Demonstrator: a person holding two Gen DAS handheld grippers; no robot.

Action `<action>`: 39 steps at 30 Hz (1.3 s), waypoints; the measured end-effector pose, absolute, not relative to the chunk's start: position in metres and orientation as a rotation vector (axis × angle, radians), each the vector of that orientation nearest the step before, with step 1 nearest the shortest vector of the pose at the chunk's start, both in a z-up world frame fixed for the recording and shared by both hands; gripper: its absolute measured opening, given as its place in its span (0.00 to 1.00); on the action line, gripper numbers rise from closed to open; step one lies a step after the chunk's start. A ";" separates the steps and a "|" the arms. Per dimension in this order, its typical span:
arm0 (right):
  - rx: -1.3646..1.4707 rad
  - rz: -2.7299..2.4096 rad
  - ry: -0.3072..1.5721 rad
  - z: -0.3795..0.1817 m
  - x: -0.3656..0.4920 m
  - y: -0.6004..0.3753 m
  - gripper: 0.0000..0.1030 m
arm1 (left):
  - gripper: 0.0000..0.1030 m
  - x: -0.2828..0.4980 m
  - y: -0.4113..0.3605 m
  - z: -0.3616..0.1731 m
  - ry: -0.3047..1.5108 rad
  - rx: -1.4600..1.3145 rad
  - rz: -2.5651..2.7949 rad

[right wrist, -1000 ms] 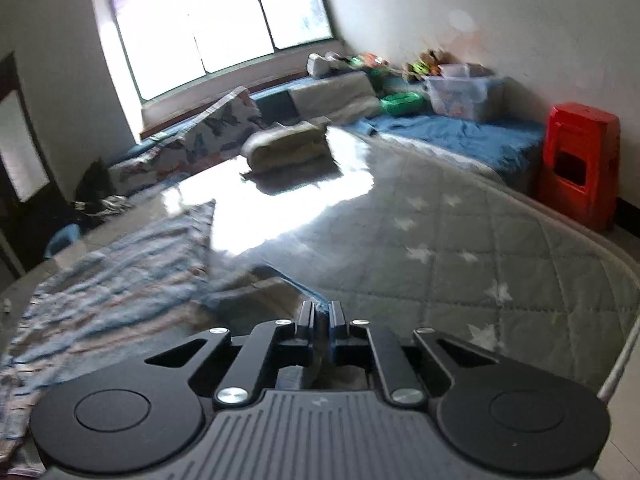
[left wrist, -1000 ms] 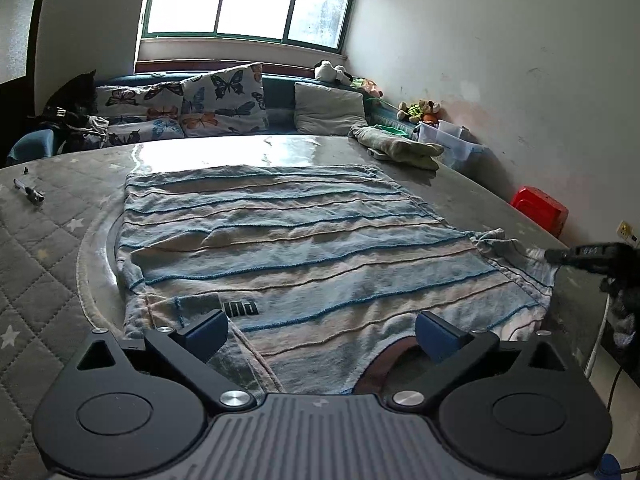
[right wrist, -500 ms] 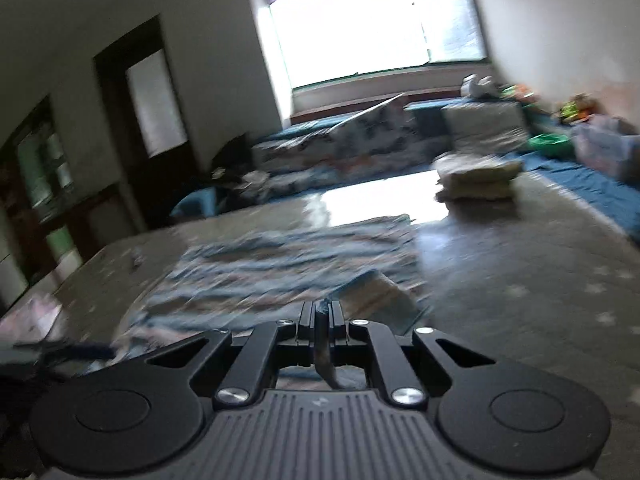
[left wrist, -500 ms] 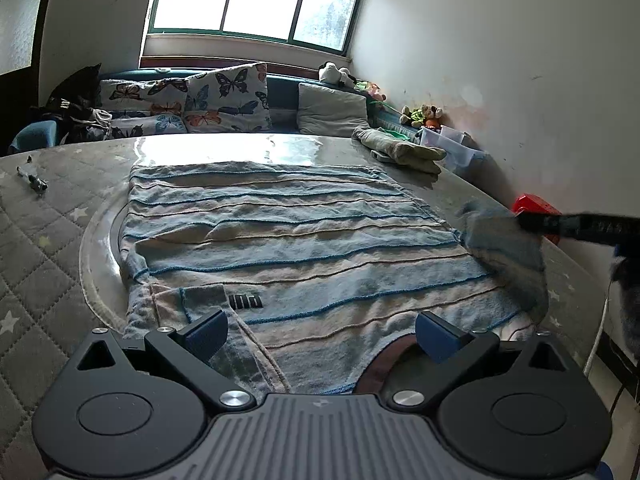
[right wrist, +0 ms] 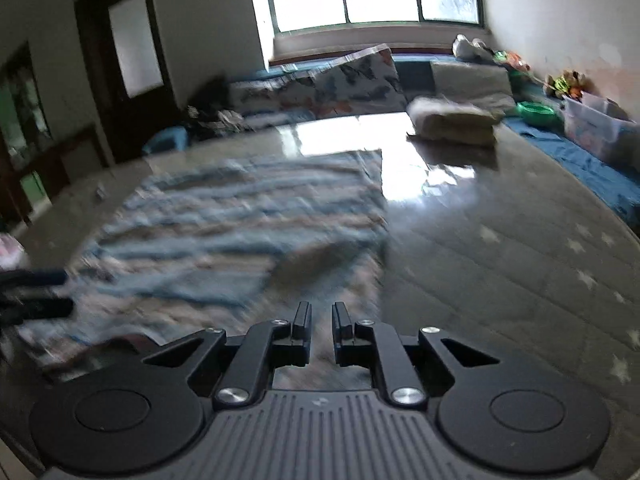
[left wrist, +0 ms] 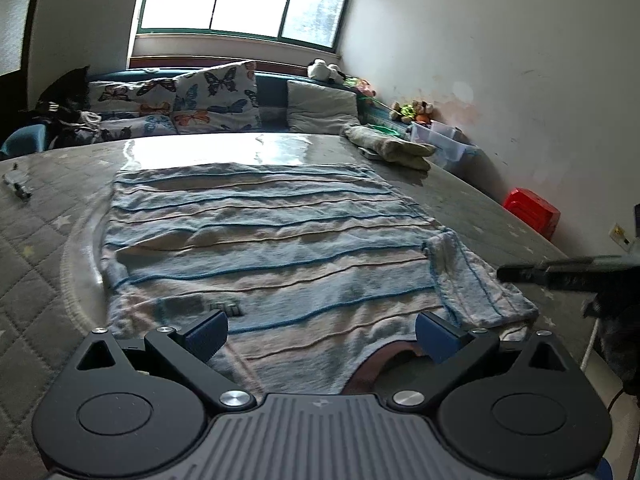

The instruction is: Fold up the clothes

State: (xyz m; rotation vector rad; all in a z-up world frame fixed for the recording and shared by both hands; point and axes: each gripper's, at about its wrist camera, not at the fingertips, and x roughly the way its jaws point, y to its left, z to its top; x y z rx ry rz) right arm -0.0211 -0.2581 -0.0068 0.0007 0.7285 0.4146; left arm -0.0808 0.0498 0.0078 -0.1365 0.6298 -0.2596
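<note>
So the surface is a grey quilted mattress (left wrist: 36,248) with little star prints and a glossy strip across the far part. A blue-and-beige striped garment (left wrist: 260,240) lies spread flat on it. A folded greenish bundle (left wrist: 388,146) sits near the far right edge, and some small dark object (left wrist: 16,186), maybe a tool, lies far left.
</note>
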 end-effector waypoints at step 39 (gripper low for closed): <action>-0.191 0.558 0.731 -0.001 0.015 -0.232 0.23 | 0.99 -0.027 -0.050 -0.014 0.685 0.071 -0.350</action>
